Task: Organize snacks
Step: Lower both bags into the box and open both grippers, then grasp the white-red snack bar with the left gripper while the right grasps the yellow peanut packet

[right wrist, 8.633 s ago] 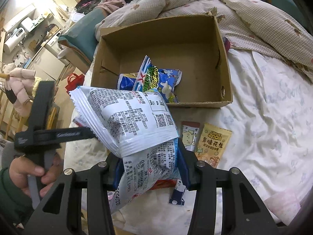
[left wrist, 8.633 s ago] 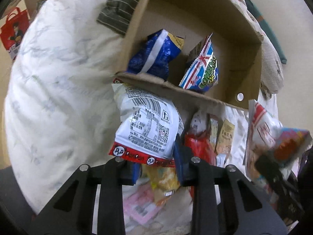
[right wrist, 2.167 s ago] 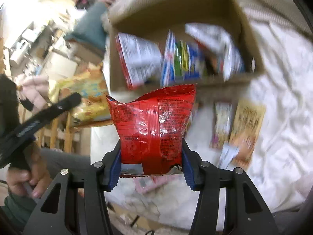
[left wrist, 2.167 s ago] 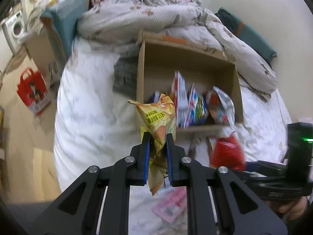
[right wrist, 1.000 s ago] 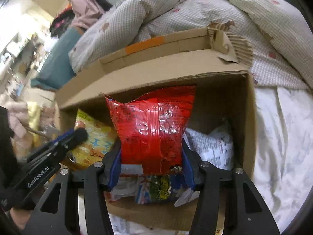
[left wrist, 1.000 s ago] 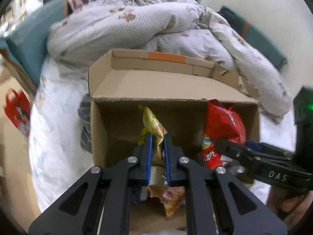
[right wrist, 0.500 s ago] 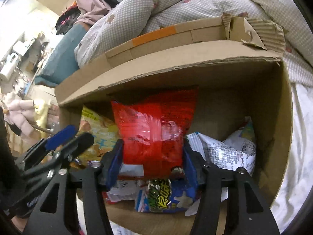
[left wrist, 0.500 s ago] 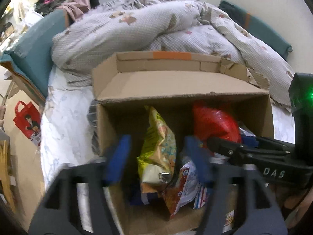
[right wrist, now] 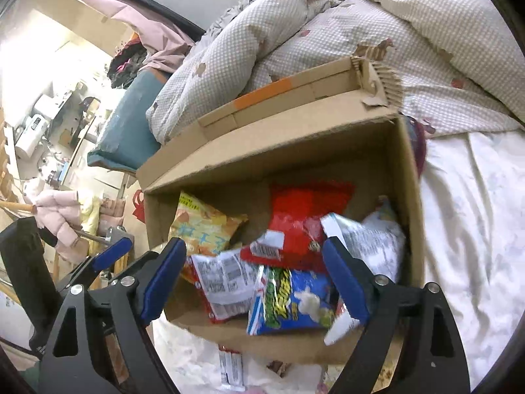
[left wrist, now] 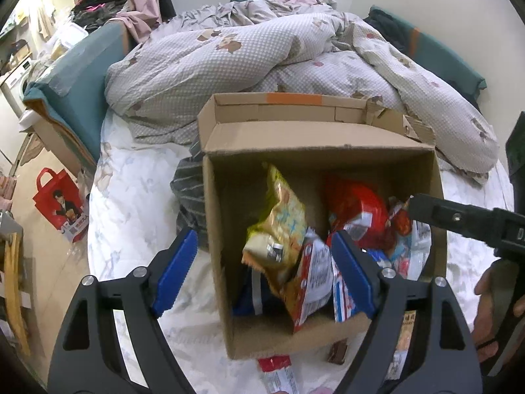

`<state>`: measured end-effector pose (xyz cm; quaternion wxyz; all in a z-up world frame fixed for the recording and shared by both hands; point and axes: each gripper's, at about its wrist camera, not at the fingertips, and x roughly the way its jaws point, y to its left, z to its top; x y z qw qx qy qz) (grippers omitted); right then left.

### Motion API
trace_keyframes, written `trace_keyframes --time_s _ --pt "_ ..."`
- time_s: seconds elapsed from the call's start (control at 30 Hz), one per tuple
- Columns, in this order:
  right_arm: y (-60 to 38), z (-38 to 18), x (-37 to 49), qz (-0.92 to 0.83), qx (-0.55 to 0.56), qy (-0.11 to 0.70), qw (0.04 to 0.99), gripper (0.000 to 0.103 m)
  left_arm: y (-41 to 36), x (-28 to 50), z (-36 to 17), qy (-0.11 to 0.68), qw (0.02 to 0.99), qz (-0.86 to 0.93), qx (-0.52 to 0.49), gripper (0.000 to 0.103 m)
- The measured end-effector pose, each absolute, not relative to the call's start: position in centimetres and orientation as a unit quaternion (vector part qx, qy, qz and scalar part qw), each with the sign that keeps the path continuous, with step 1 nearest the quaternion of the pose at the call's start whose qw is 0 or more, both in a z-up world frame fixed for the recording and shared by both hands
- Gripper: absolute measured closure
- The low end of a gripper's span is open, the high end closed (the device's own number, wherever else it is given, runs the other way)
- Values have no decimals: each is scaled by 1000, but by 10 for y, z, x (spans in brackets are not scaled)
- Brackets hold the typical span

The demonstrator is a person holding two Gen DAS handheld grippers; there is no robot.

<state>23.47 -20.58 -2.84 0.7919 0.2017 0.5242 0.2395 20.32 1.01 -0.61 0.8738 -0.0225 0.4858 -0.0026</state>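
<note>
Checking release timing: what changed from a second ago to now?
Both tools' jaws have just been opening: left tool let go of the yellow bag, right tool the red bag. Both bags now rest free in the cardboard box, which stayed put.

Both grippers' jaws wide, empty

The right gripper point(right wrist: 254, 280) had just been opening, nothing between its blue fingers point(right wrist: 344, 282); the red bag point(right wrist: 305, 226) lay in the cardboard box point(right wrist: 328, 144) among other snacks.
</note>
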Motion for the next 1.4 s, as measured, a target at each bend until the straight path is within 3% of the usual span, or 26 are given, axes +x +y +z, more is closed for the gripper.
trace_keyframes --time_s 0.77,1.07,1.3,1.4 --pt "-263 -32 128 171 214 552 787 15 41 94 -26 521 849 15 -84 22" --pt "-278 -49 106 131 234 564 781 15 33 78 -70 565 818 18 -110 22" --pt "-284 -60 107 99 207 582 780 15 7 73 -118 608 790 14 -74 22" --pt "-287 -74 107 60 175 607 773 15 4 76 -132 622 779 20 -79 32"
